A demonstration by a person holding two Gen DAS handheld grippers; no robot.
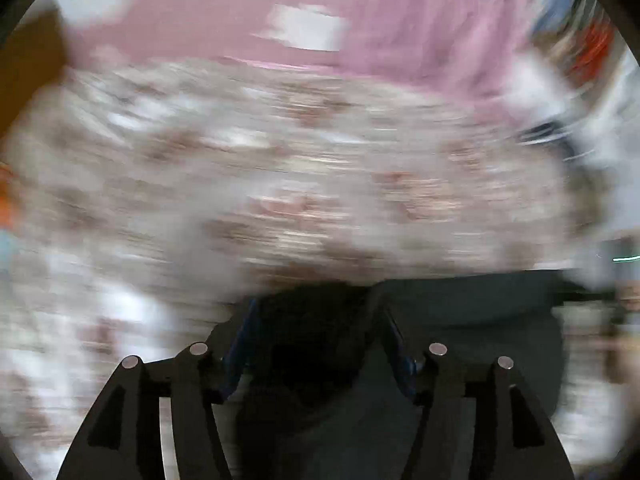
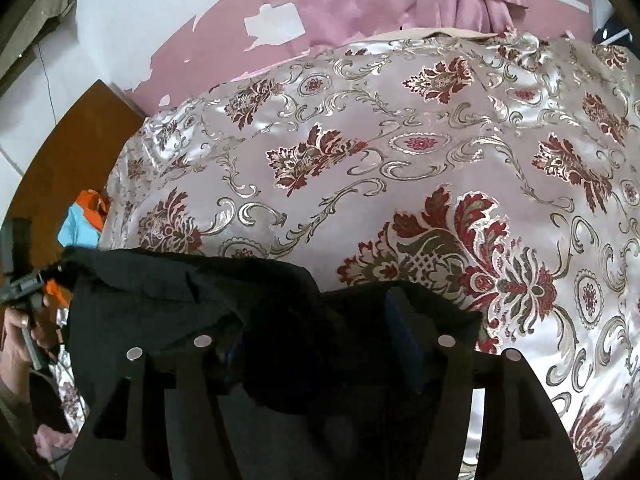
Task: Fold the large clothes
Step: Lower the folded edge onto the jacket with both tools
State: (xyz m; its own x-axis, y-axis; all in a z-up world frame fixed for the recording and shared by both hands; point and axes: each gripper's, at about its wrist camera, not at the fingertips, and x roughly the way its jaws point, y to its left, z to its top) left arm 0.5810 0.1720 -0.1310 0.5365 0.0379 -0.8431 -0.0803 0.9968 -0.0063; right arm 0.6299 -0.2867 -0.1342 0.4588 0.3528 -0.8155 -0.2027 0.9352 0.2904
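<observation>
On the bed, a shiny bedspread [image 2: 360, 168] patterned with dark red flowers and pale scrolls is being used as the work surface, and a black garment [image 2: 192, 300] is lying on its near edge, bunched and creased. From the right wrist view, the right gripper [image 2: 320, 344] is being held over this garment with its blue-padded fingers [image 2: 404, 336] standing apart; black cloth is lying between them, but whether the pads are pressing on it cannot be told. At the left edge, a hand [image 2: 16, 340] is being seen around a grey and orange handle. The left wrist view is being smeared by blur; the left gripper [image 1: 316, 336] is being shown with its fingers apart above the dark garment [image 1: 472, 304].
</observation>
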